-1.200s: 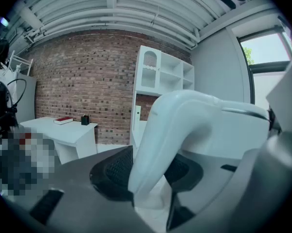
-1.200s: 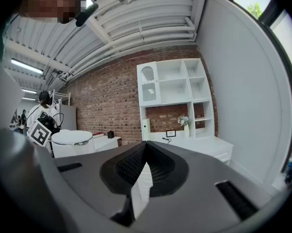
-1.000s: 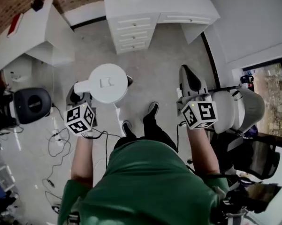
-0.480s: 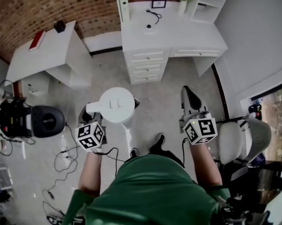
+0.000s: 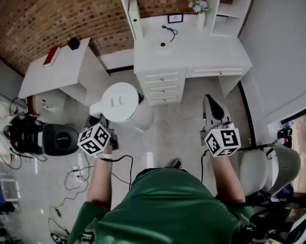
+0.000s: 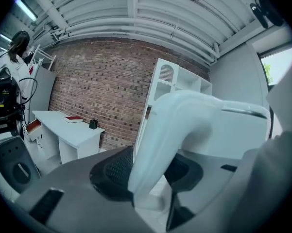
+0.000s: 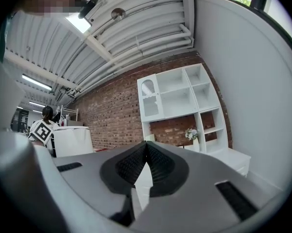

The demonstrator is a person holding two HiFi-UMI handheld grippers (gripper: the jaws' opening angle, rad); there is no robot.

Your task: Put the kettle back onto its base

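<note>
1. White table [image 5: 203,52] spans the head view's upper centre
2. Kettle [image 5: 119,101] hangs lower left of it, upright, its handle clamped in the left tongs [image 5: 104,121]
3. Right tongs [image 5: 212,108] pinched together, empty
4. Likely base [image 5: 162,45]: small dark spot on the table, up-right of the kettle
</note>
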